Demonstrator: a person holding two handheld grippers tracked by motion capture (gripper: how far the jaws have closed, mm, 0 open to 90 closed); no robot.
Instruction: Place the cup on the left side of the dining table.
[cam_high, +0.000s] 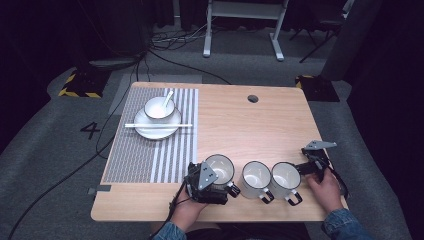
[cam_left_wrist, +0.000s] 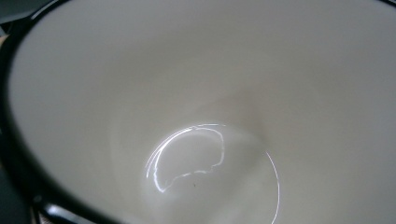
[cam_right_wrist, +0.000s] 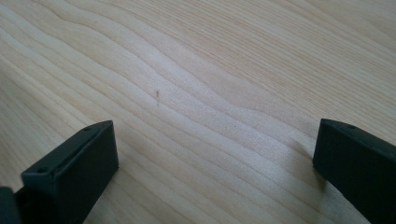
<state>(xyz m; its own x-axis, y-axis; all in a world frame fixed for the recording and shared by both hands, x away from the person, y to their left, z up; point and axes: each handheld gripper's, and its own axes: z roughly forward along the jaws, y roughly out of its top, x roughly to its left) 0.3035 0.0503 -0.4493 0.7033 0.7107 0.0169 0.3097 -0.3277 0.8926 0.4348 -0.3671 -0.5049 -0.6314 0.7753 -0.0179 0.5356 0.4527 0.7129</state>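
The left gripper (cam_high: 216, 181), grip unclear, is crowding the nine-o'clock mug (cam_high: 220, 169), needing a slow approach; the right gripper (cam_high: 314, 164) is lying wide open, empty.

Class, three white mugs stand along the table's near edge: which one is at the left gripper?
The leftmost mug: the left gripper is against it; the other two stand apart.

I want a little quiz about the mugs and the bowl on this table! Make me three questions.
1. How many mugs stand along the near edge of the table?
2. True or false: the right gripper has its jaws shut on a mug.
3. What lies across the plate? A) chopsticks B) a fork C) a knife

Key:
1. Three: the left mug, middle mug and right mug.
2. False; its jaws stand open over bare wood.
3. A, the chopsticks, in front of the bowl.
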